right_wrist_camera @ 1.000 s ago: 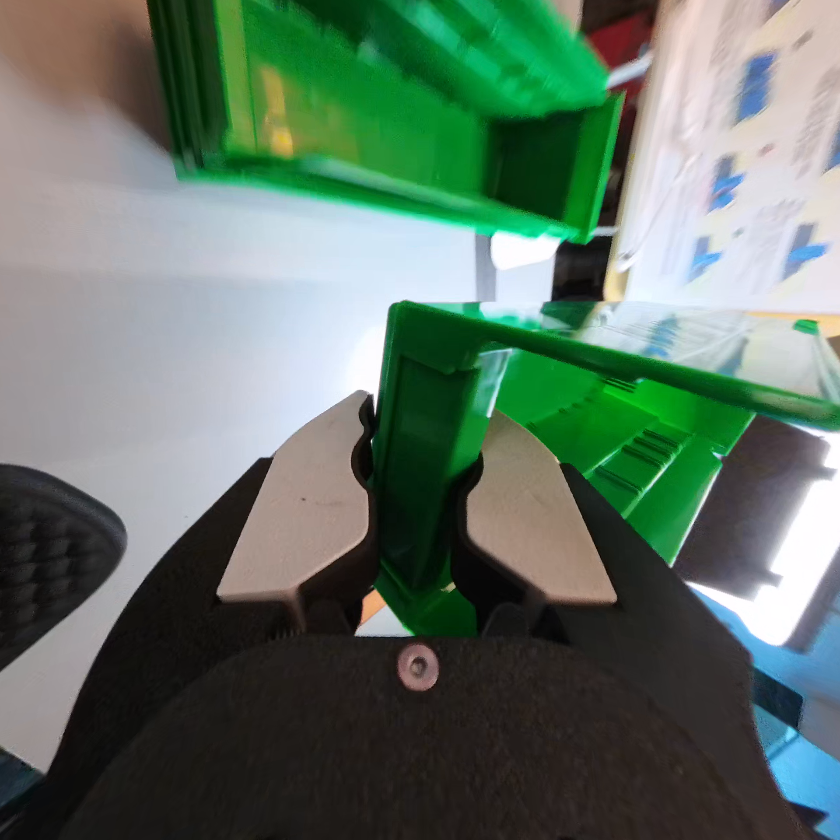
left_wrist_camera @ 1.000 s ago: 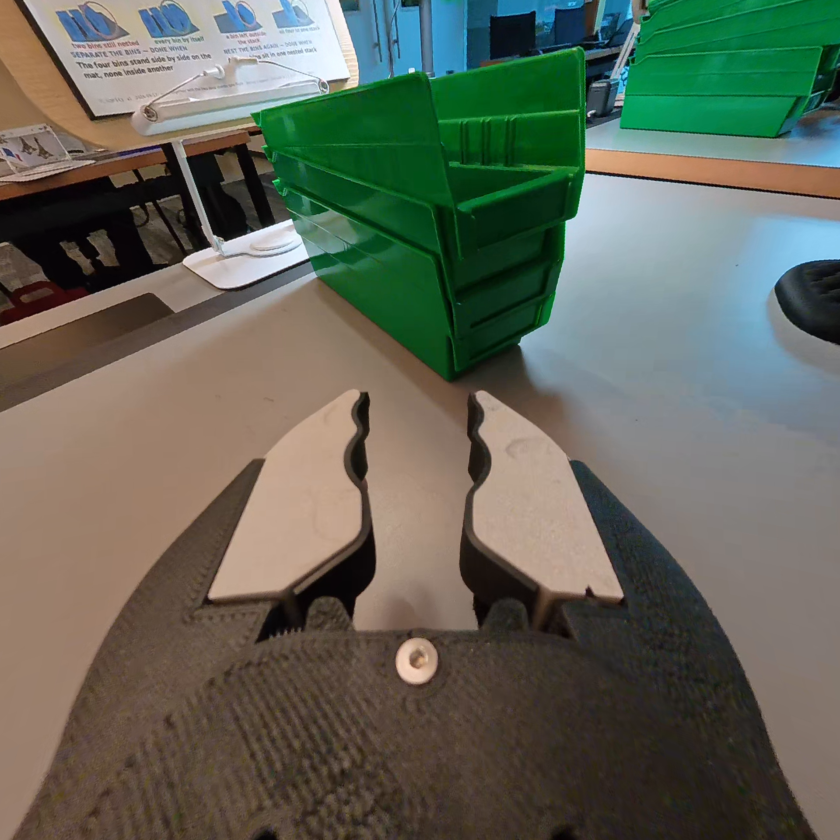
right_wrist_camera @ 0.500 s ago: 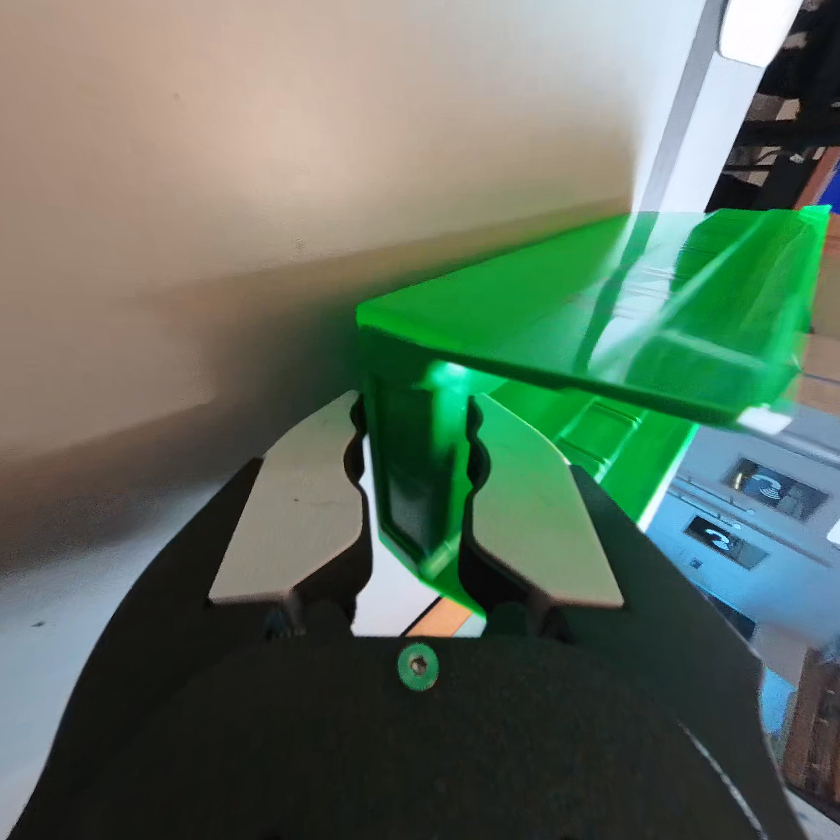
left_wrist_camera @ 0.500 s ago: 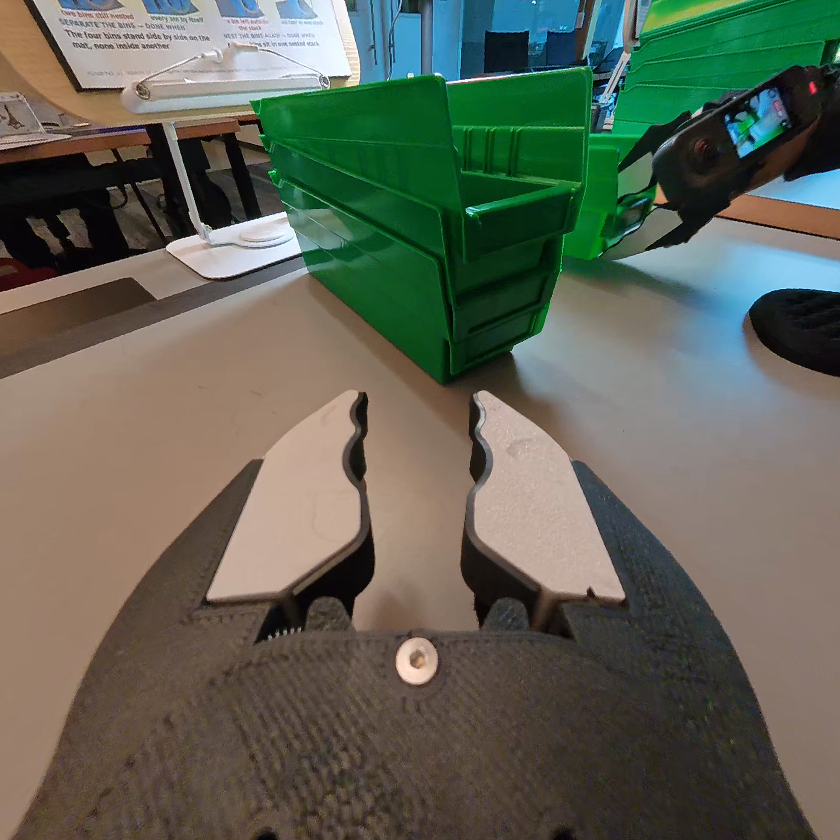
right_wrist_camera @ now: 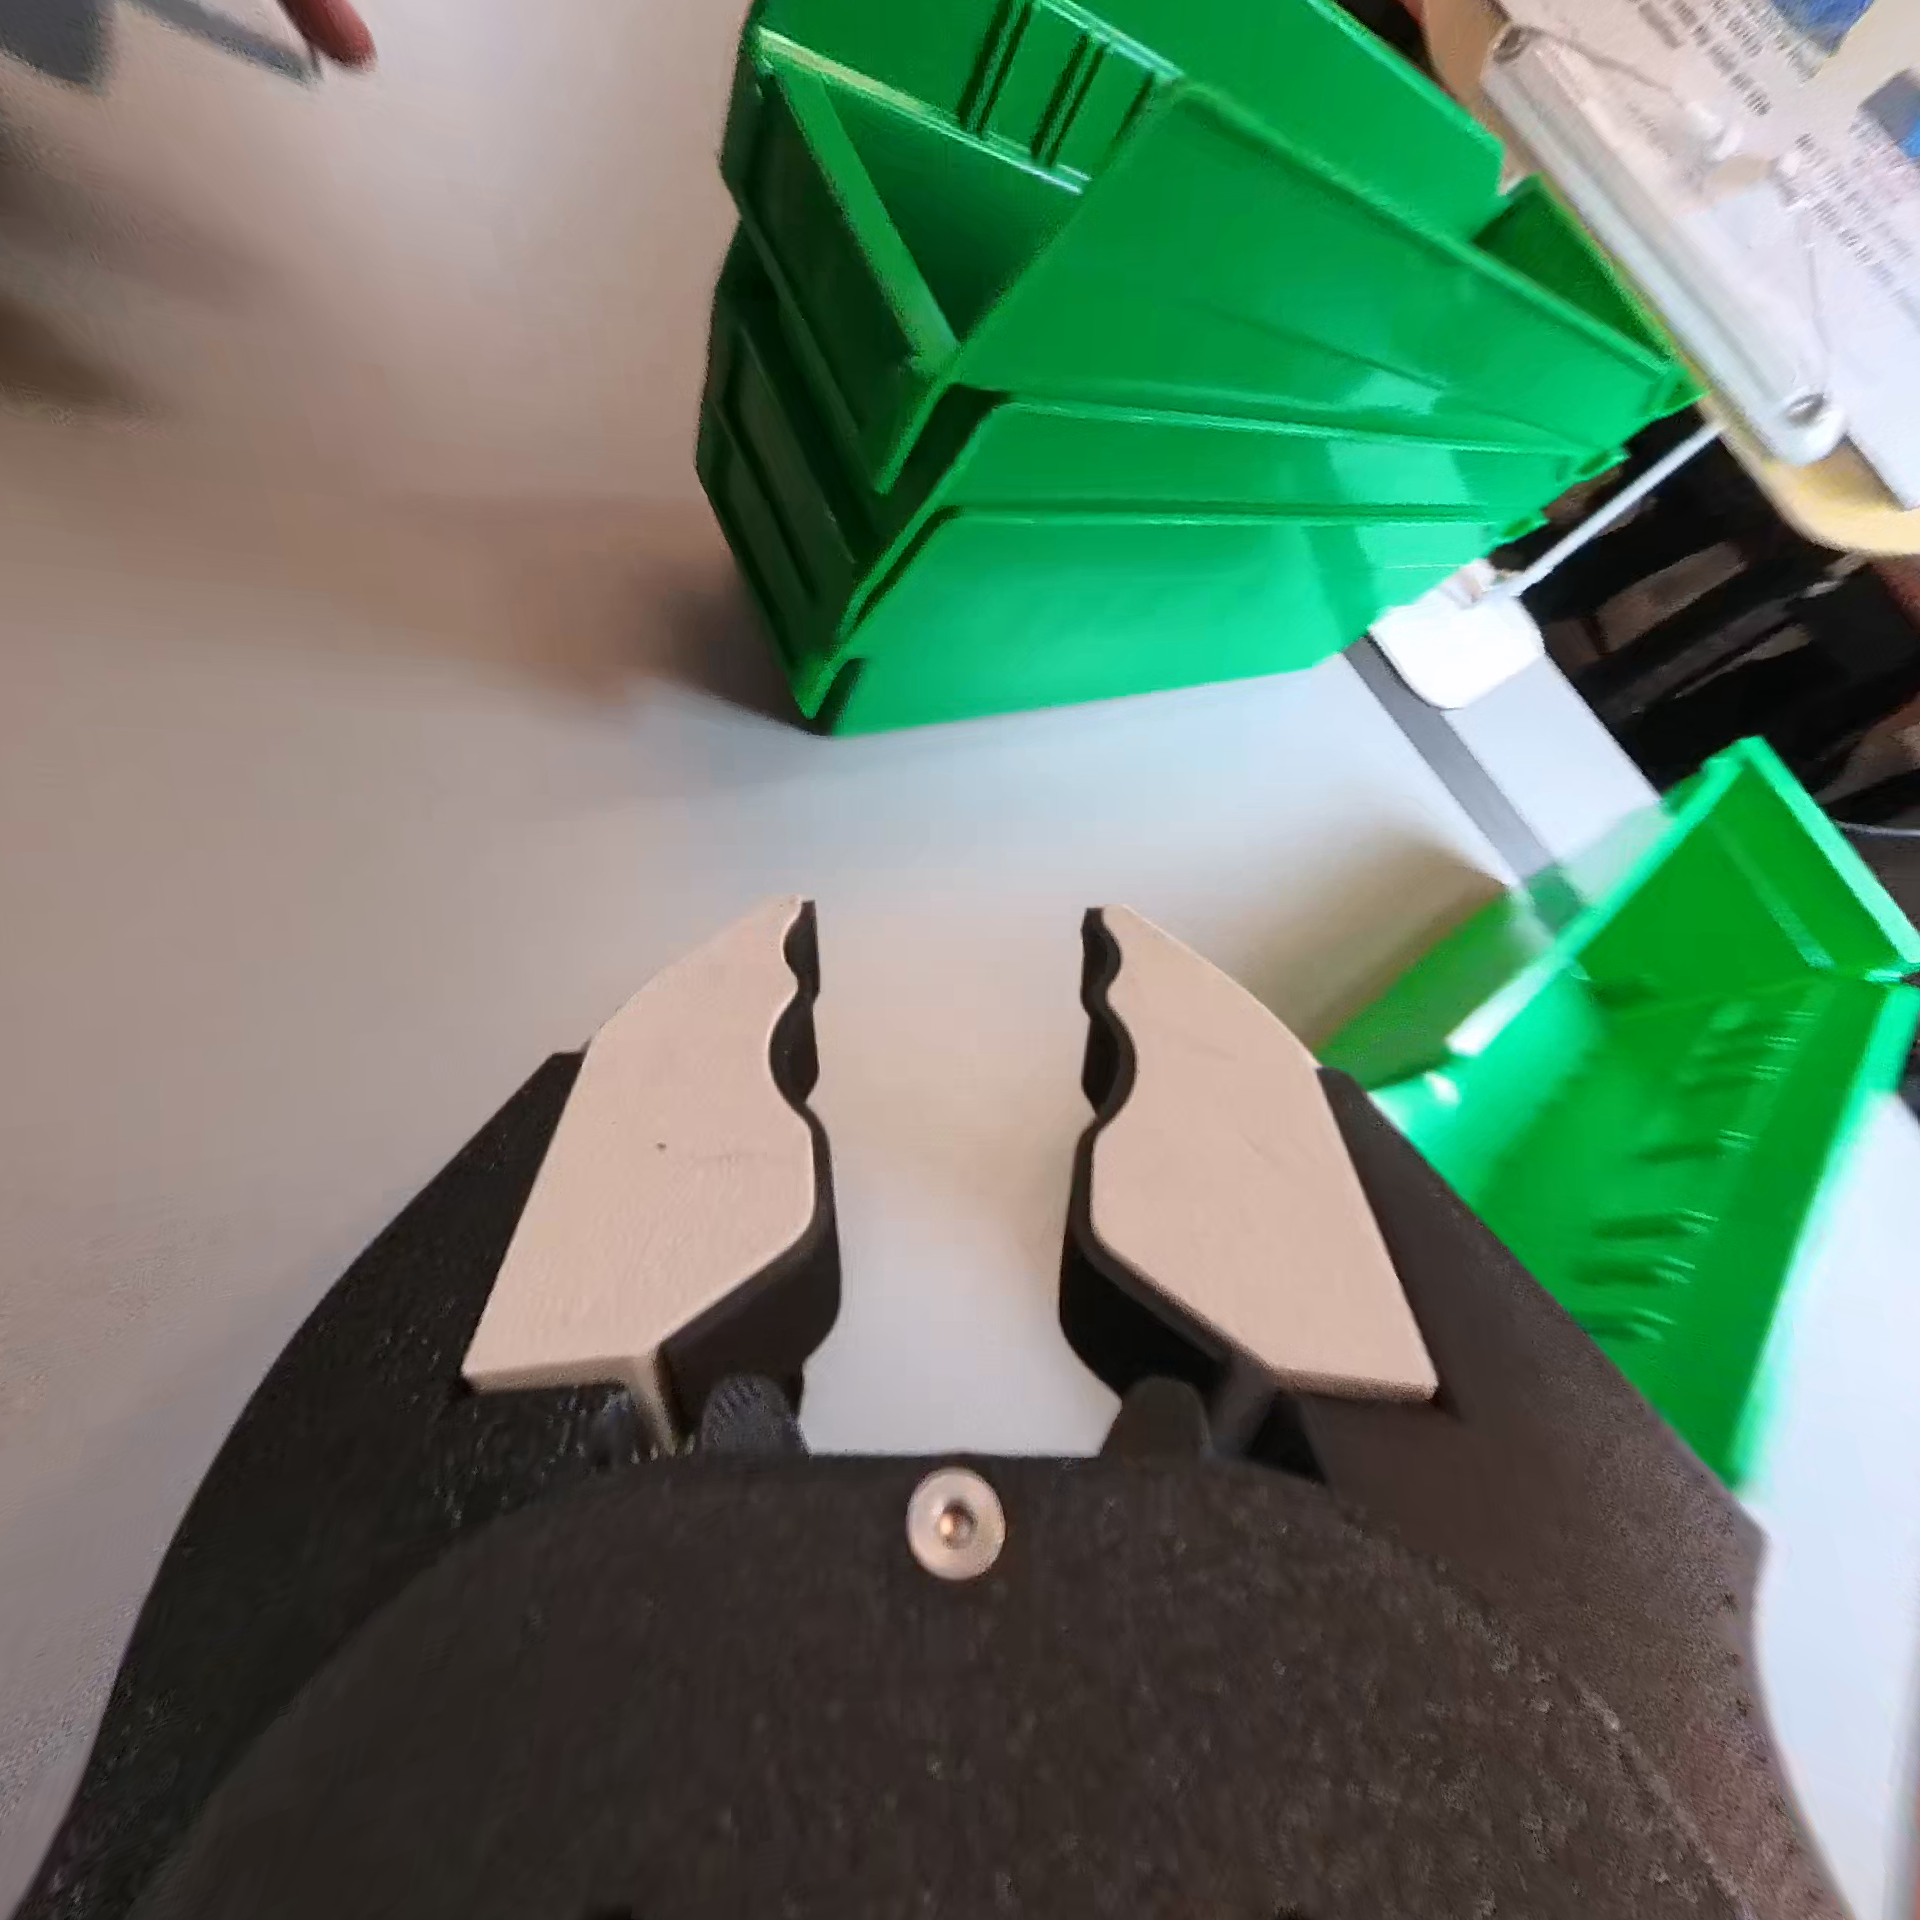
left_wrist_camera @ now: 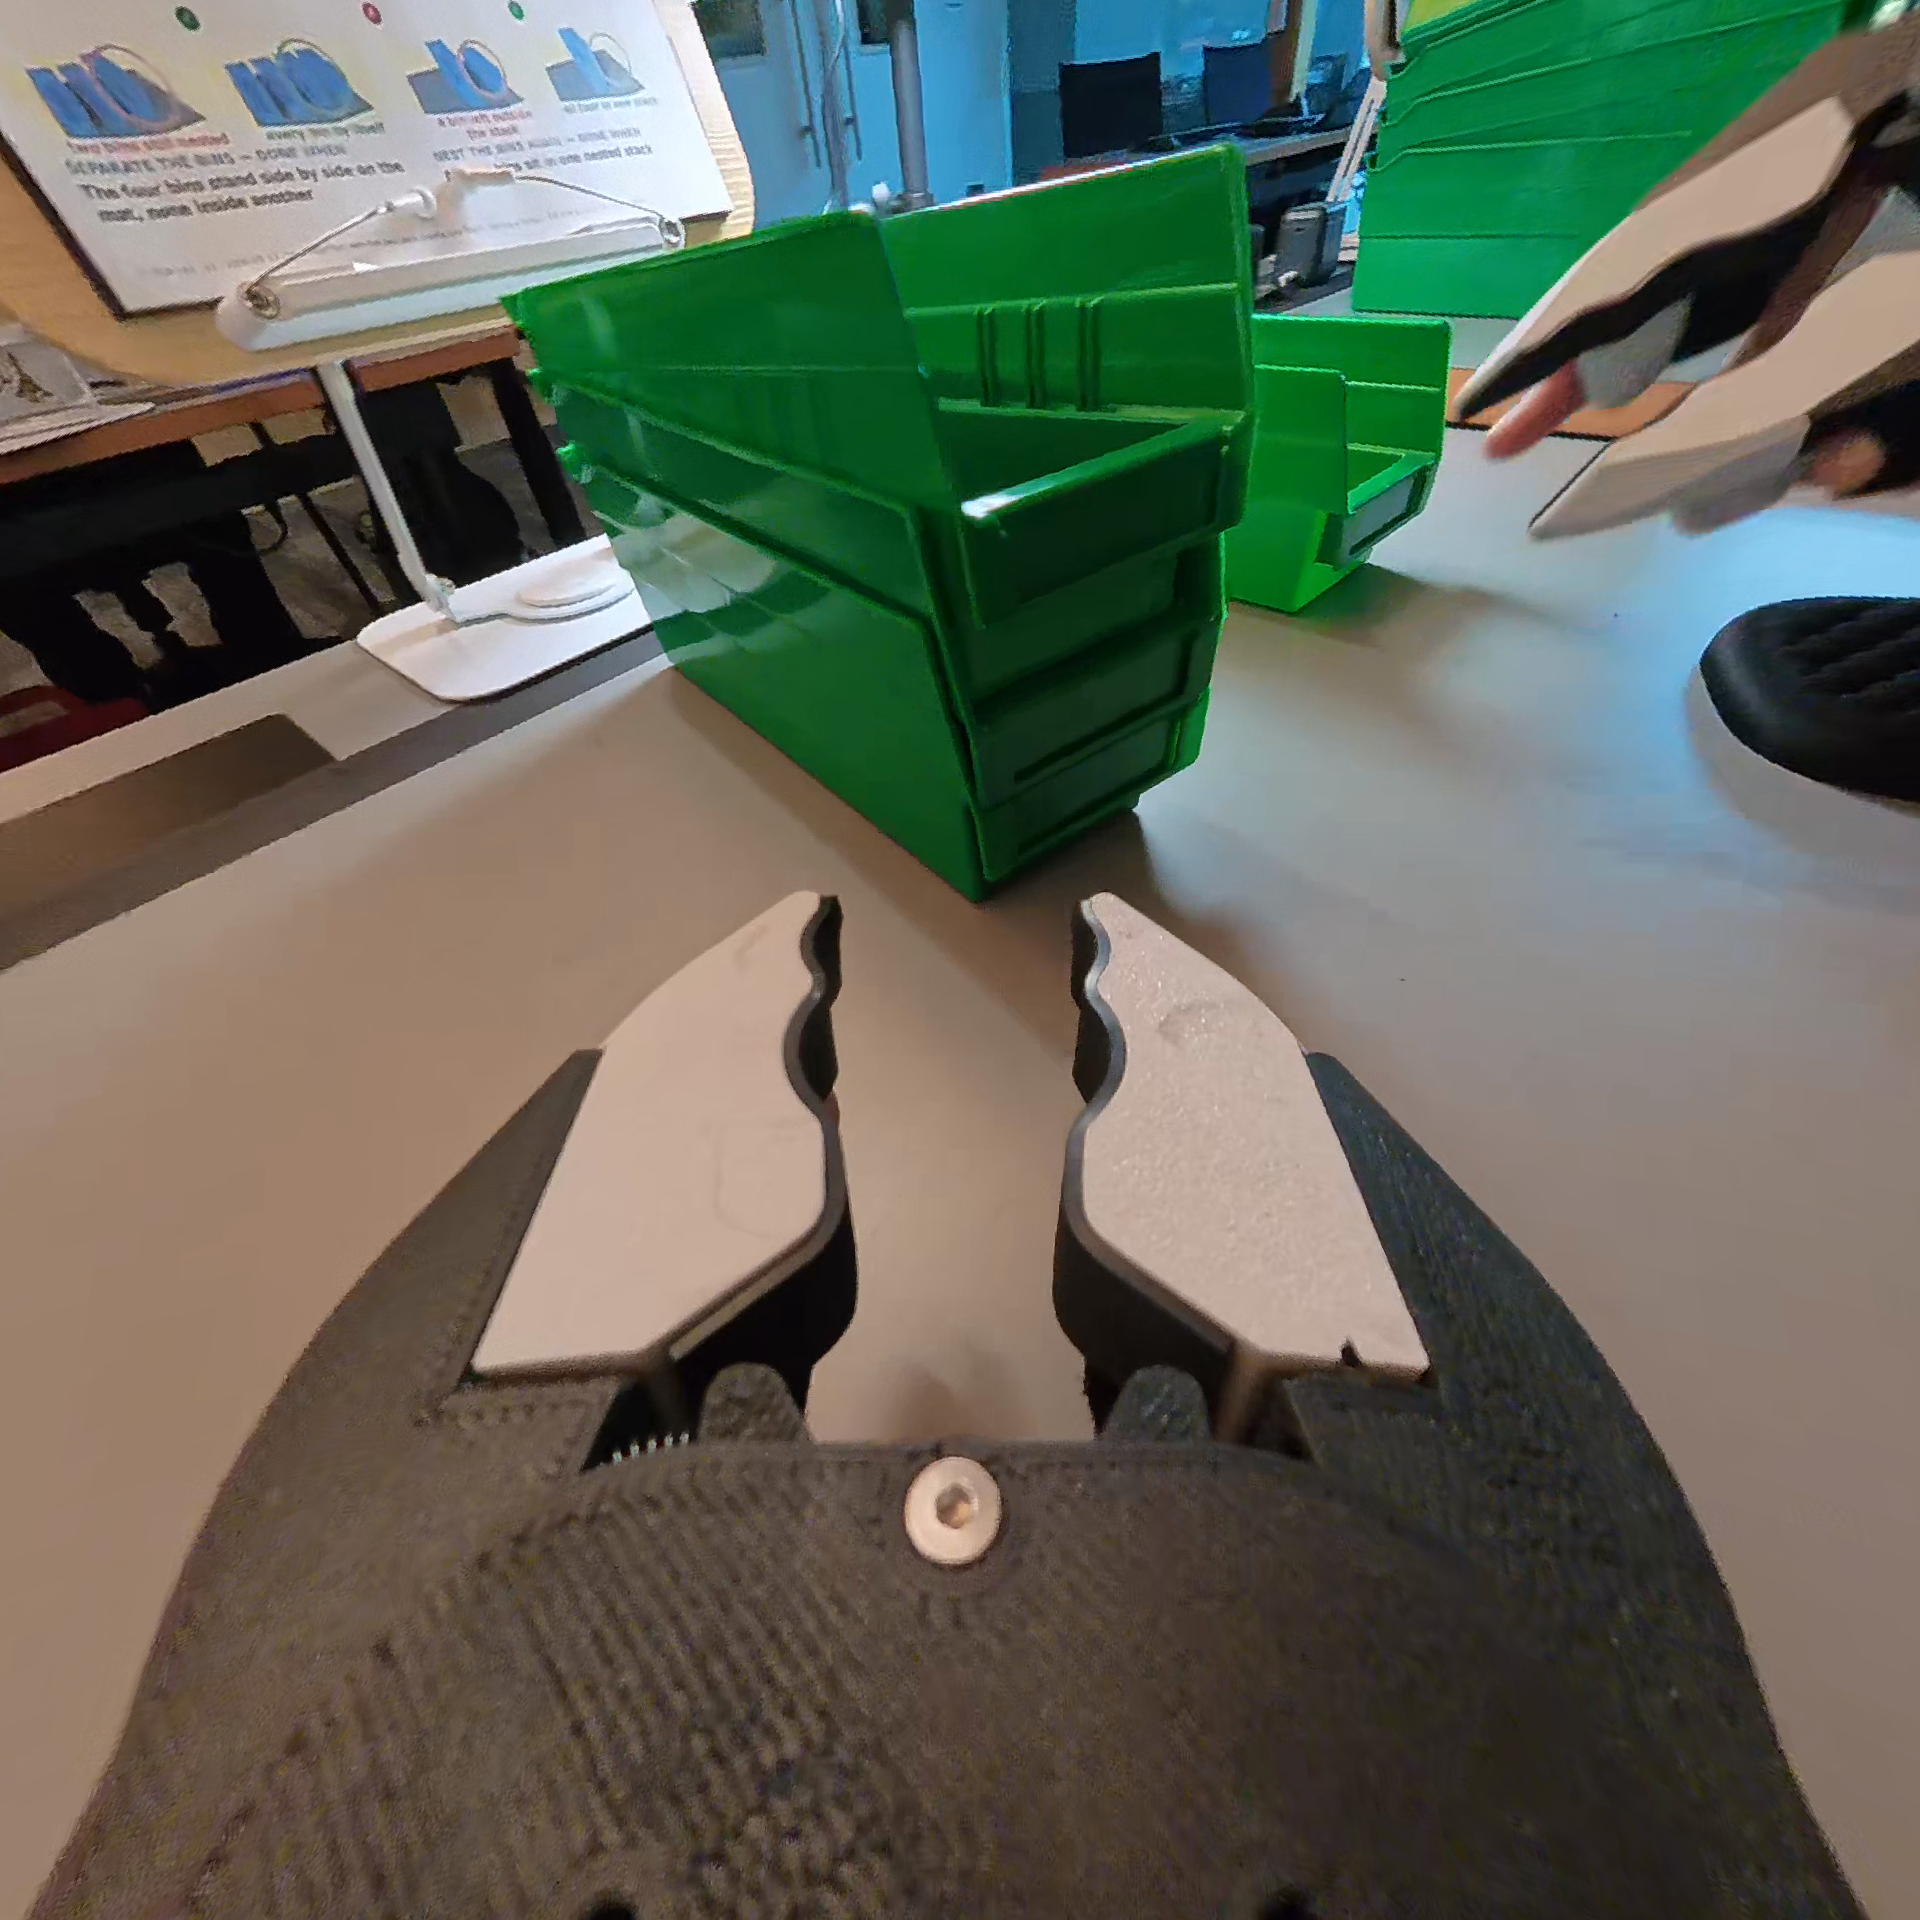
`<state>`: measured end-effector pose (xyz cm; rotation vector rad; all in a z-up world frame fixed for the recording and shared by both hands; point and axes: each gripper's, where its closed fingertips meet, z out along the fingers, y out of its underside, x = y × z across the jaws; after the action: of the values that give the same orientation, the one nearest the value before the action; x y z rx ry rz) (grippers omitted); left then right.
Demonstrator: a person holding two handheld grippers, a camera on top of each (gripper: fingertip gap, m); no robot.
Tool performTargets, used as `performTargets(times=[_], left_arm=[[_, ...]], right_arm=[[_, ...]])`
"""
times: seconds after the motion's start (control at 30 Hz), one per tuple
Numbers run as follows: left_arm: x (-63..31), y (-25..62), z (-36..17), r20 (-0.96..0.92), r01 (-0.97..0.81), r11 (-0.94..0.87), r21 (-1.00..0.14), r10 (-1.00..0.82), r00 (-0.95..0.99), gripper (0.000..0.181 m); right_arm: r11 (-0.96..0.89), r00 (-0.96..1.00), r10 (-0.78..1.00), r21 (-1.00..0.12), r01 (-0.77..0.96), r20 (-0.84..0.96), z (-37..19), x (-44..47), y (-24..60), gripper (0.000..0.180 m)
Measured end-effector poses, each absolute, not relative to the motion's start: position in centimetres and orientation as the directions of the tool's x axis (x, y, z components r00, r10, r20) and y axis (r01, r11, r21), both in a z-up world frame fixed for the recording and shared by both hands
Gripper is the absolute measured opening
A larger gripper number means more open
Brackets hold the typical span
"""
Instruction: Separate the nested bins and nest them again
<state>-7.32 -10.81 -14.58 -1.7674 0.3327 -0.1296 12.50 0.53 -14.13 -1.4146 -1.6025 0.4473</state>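
Observation:
A stack of three nested green bins (left_wrist_camera: 935, 499) stands on the grey table (left_wrist_camera: 1455, 935) ahead of my left gripper (left_wrist_camera: 951, 914), which is open and empty, low over the table and short of the stack. A single green bin (left_wrist_camera: 1340, 457) stands on the table behind and to the right of the stack. My right gripper (right_wrist_camera: 948, 914) is open and empty. In its tilted view, the stack (right_wrist_camera: 1091, 436) is ahead and the single bin (right_wrist_camera: 1662, 1143) lies to its right. The right gripper also shows blurred at the top right of the left wrist view (left_wrist_camera: 1527, 468).
A black textured pad (left_wrist_camera: 1829, 696) lies on the table at the right. A white lamp stand (left_wrist_camera: 499, 634) and an instruction board (left_wrist_camera: 364, 135) are behind the stack on the left. More green bins (left_wrist_camera: 1558, 156) stand on a far table. Some 25 cm of space lies between my two pairs of fingers.
My right gripper brought the single bin down behind the stack, let go of it, opened and drew back. My left gripper stayed open and hardly moved.

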Motion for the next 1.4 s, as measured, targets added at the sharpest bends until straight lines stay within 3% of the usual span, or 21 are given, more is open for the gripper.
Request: performTargets(times=[0.17, 0.43, 0.57, 0.67, 0.87, 1.03, 1.13, 1.4], left_arm=[[-4.8, -9.6, -12.8, -0.223, -0.280, -0.130, -0.951, -0.339, 0.914, 0.043], [-0.5, -6.5, -9.4, -0.450, -0.520, -0.050, -0.853, -0.437, 0.779, 0.041], [1.5, -2.8, -9.2, -0.586, -0.694, -0.075, -0.716, -0.474, 0.657, 0.043], [2.2, 0.9, -9.7, -0.638, -0.778, -0.137, -0.613, -0.495, 0.590, 0.044], [0.8, 4.9, -14.1, -0.578, -0.867, -0.369, -0.333, -0.646, 0.498, 0.048], [0.3, 6.2, -14.3, -0.604, -0.898, -0.397, -0.191, -0.673, 0.427, 0.031], [0.6, 6.4, -13.9, -0.604, -0.907, -0.391, -0.158, -0.688, 0.402, 0.030], [1.0, 6.9, -8.5, -0.591, -0.898, -0.382, -0.219, -0.680, 0.434, 0.031]], right_arm=[[0.167, 0.127, 0.953, -0.824, 0.541, 0.276, -17.7, 6.8, 0.0, 0.055], [0.016, 0.247, 0.955, -0.862, 0.507, 0.164, -18.7, 2.6, 3.4, 0.054], [-0.001, 0.340, 0.921, -0.872, 0.490, 0.190, -18.6, 3.2, 5.8, 0.041], [-0.033, 0.357, 0.921, -0.878, 0.477, 0.159, -18.7, 3.3, 6.4, 0.045], [-0.026, 0.369, 0.914, -0.880, 0.474, 0.171, -18.6, 3.7, 7.0, 0.047], [-0.039, 0.383, 0.911, -0.893, 0.448, 0.152, -18.1, 4.4, 7.5, 0.045], [-0.044, 0.378, 0.917, -0.913, 0.405, 0.124, -17.2, 4.9, 7.2, 0.049], [0.013, 0.344, 0.933, -0.964, 0.264, 0.107, -12.7, 5.5, 5.5, 0.068]])
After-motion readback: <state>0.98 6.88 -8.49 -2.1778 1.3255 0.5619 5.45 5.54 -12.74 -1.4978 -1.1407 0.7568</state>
